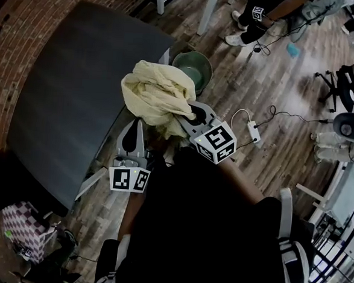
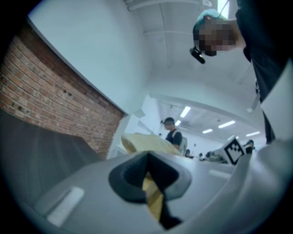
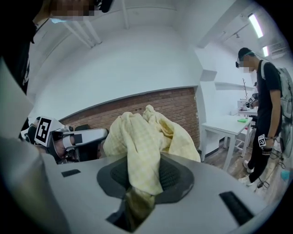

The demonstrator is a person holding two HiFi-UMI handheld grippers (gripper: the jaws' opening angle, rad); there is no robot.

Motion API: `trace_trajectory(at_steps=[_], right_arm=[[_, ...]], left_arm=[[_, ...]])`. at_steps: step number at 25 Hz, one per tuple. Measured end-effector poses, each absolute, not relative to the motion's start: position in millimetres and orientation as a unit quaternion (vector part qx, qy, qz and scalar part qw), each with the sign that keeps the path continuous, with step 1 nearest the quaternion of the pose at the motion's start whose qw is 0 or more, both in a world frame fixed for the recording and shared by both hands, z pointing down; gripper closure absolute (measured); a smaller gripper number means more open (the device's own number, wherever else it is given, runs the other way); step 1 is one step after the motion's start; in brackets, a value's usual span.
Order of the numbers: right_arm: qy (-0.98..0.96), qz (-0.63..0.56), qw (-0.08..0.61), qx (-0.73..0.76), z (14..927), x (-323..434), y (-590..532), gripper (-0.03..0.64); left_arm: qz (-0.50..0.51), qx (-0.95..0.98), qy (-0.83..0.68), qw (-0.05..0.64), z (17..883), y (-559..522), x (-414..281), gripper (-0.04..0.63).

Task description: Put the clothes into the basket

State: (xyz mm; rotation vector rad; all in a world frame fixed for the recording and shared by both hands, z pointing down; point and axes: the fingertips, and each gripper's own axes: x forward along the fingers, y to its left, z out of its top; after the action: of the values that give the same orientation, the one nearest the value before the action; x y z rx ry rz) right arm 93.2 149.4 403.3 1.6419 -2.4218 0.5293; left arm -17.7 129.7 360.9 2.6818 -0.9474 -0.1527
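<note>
While the right gripper (image 3: 144, 176) pinches a fold of the pale yellow checked cloth (image 1: 156, 94) between its dark pads, the rest of the cloth sits bunched over that gripper's jaws, held clear of the wooden floor. Just past the cloth, at its 1 o'clock, stands the green basket (image 1: 204, 62), partly hidden behind the fabric, and the dark table (image 1: 71, 100) lies at the cloth's 9 o'clock. At the cloth's 7 o'clock the left gripper (image 2: 147, 171) has its pads pressed together at the tips, with a strip of the same yellow cloth caught between them.
</note>
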Motion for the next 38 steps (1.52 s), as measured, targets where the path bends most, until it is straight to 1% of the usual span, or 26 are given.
trace_trajectory(at_steps=[13, 23, 30, 38], right_arm=[[-0.749, 0.2, 0.062, 0.629, 416.9, 198.5, 192.2, 0.518], [-0.697, 0.221, 0.07, 0.678, 439.6, 253.1, 150.8, 0.518], [-0.662, 0.241, 0.07, 0.707, 460.1, 298.1, 99.7, 0.518], [-0.632, 0.265, 0.055, 0.726, 487.0, 335.3, 36.2, 0.518]], left_arm=[[-0.032, 0.95, -0.268, 0.154, 364.6, 152.8, 69.7, 0.593], [-0.014, 0.96, -0.221, 0.172, 384.3, 82.8, 123.7, 0.592], [-0.005, 0.968, -0.182, 0.172, 390.2, 18.4, 173.8, 0.592], [0.022, 0.969, -0.165, 0.181, 415.1, -49.0, 207.9, 0.593]])
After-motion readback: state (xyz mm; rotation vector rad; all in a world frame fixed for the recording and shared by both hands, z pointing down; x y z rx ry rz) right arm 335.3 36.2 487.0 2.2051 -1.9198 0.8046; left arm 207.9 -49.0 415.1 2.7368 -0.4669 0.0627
